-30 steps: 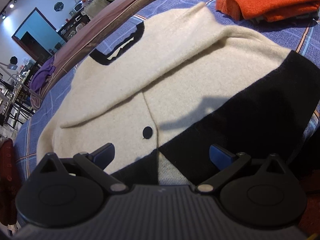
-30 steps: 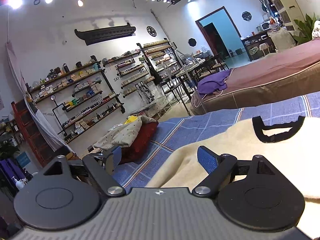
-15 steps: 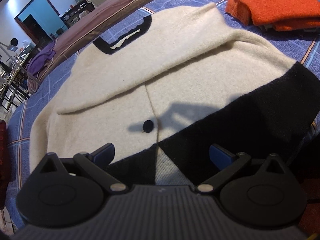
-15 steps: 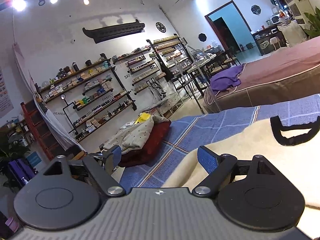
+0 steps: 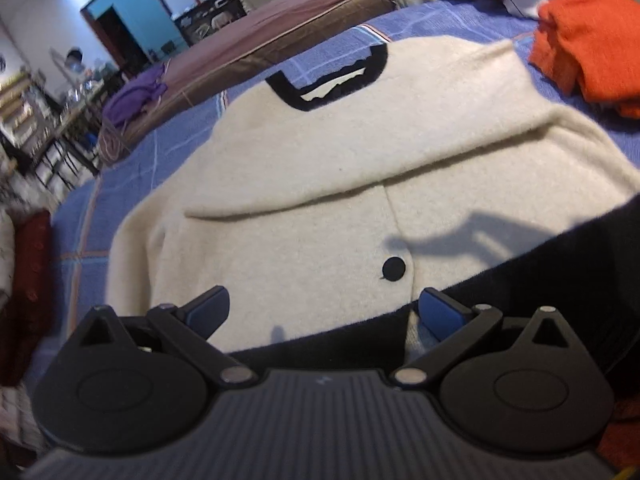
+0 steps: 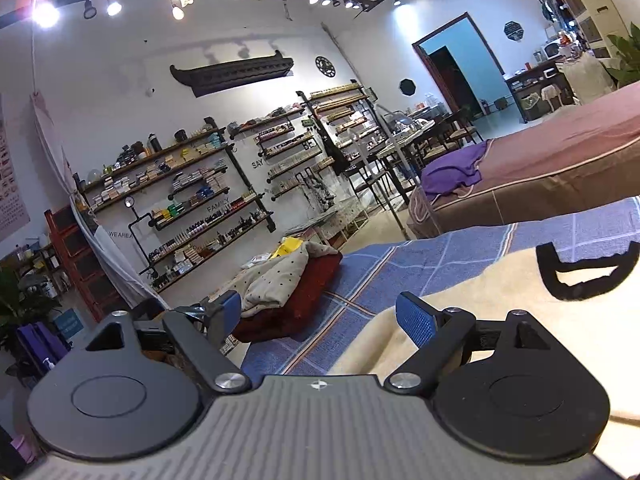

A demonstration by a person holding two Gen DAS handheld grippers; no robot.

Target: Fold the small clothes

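A cream cardigan with a black collar, a black button and a black hem band lies flat on the blue checked cloth. One sleeve is folded across its chest. My left gripper hovers open just above the lower front of the cardigan, near the button, holding nothing. In the right wrist view the same cardigan fills the lower right, its black collar showing. My right gripper stands open over the cardigan's left edge, with nothing between its fingers.
A folded orange sweater sits at the back right of the cloth. A dark red garment with a dotted grey one on top lies off the cloth's left corner. A brown bed with a purple cloth stands behind.
The left gripper has drawn back and swung left, so the cardigan's collar and left shoulder now sit nearer the middle of its view. The right gripper has shifted slightly left. Both stay open.
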